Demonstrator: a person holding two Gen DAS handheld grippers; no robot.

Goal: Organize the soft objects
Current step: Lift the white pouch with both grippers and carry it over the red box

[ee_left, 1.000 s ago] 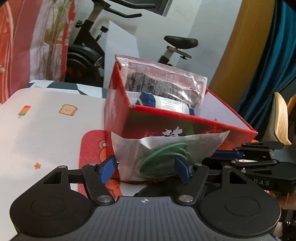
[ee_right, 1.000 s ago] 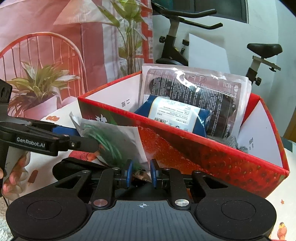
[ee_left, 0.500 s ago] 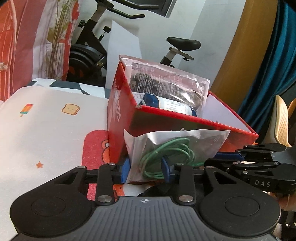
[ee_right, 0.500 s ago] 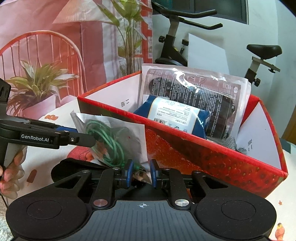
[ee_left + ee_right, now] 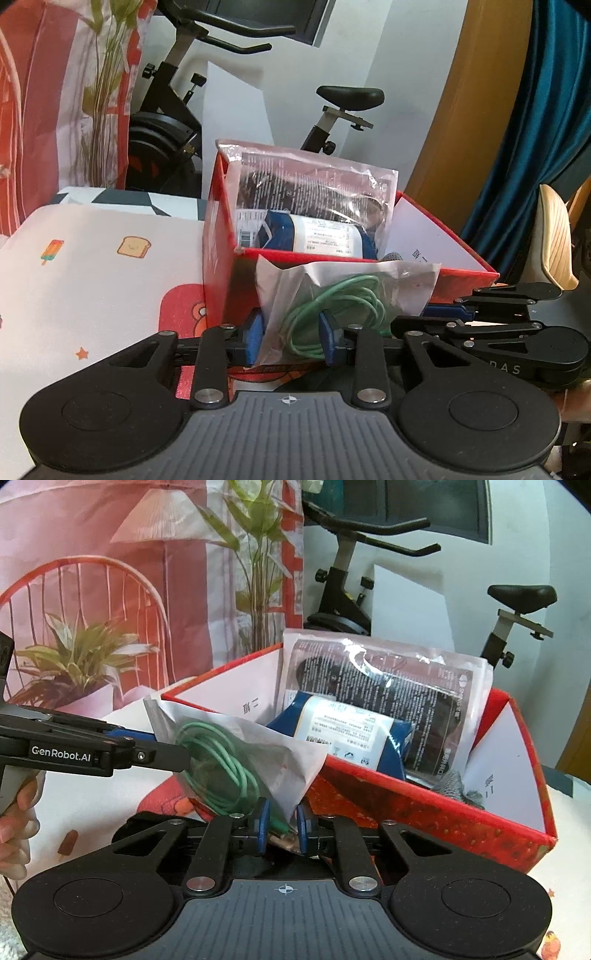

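A clear plastic bag with a coiled green cable inside hangs just in front of the red strawberry-print box, its top about level with the rim. My left gripper has its blue pads on the bag's lower left part, the jaws still closing on it. My right gripper pinches the bag's lower corner, its jaws closing tighter. Inside the box stand a dark printed packet and a blue-and-white pack.
The box sits on a white cloth with cartoon prints. A grey fuzzy item lies in the box's right part. An exercise bike and a printed backdrop stand behind. A hand grips the left tool.
My left jaws have closed from wide apart onto the bag. The bag has risen along the box's front wall to about rim height. The right grip stays on its corner.
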